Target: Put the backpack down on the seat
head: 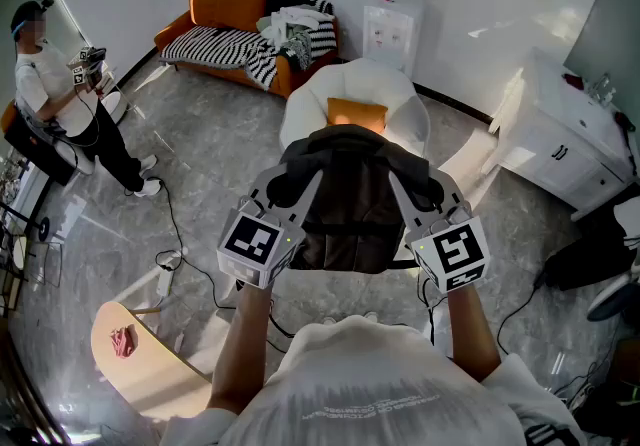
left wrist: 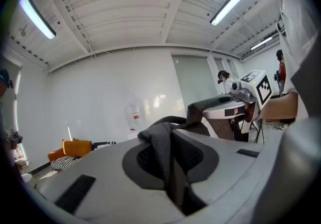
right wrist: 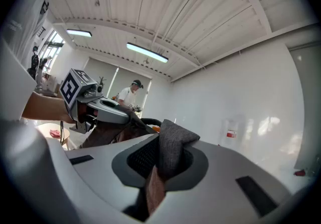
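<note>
A dark grey-brown backpack (head: 350, 204) hangs in the air between my two grippers, just in front of a white round seat (head: 400, 94) with an orange cushion (head: 356, 114). My left gripper (head: 288, 177) is shut on the bag's upper left corner. In the left gripper view a grey fabric fold (left wrist: 161, 152) is pinched between the jaws. My right gripper (head: 418, 179) is shut on the upper right corner, with a grey fold (right wrist: 169, 151) squeezed between its jaws. The bag's lower part hides the seat's front edge.
An orange sofa (head: 225, 9) with a striped blanket and clothes stands at the back left. A person (head: 60, 99) stands at the left. A white cabinet (head: 565, 149) is at the right, a pale wooden stool (head: 135, 354) at the near left. Cables (head: 185, 254) trail over the floor.
</note>
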`<state>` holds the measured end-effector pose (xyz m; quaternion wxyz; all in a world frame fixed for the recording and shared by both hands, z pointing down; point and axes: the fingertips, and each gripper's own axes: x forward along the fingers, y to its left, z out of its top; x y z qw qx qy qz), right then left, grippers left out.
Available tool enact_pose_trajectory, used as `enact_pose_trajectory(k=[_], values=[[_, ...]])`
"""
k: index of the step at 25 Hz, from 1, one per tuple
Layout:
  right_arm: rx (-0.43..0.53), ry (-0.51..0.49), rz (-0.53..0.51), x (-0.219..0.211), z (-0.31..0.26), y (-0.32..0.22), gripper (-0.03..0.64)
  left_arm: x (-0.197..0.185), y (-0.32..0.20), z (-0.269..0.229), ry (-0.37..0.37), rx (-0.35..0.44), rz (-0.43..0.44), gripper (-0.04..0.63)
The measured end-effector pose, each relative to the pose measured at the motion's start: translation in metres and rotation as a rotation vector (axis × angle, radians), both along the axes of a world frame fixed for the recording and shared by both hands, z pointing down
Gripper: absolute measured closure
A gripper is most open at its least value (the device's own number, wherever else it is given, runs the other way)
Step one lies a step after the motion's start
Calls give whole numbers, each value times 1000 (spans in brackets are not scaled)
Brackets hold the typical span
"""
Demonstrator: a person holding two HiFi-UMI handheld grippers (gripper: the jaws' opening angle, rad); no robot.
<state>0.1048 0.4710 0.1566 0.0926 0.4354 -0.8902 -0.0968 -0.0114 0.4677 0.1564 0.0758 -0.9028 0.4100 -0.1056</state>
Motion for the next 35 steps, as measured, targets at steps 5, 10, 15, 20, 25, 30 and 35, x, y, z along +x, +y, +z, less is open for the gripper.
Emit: enact_pose_trajectory(k=[5, 10, 15, 20, 25, 30, 35], values=[[15, 22, 2, -3, -5, -2, 583, -2, -4, 3, 33, 0, 7, 535], [1, -27, -14, -7, -4, 5, 583, -5, 2, 11, 59, -11, 10, 535], [-13, -33, 1, -13, -2, 8, 583, -13, 5, 15, 73, -17, 29, 535], [-35, -51, -5, -23, -3, 19, 583, -24, 14, 14, 78, 3, 61, 535], [-56, -39, 19, -38, 0, 24, 583, -38, 16, 21, 75, -33, 72, 535], [-91, -52, 22, -48, 4, 21, 583, -49, 15, 25, 62, -58, 81, 535], [-92, -81, 5, -56, 11, 5, 583, -57, 2, 30, 63, -71, 79, 535]])
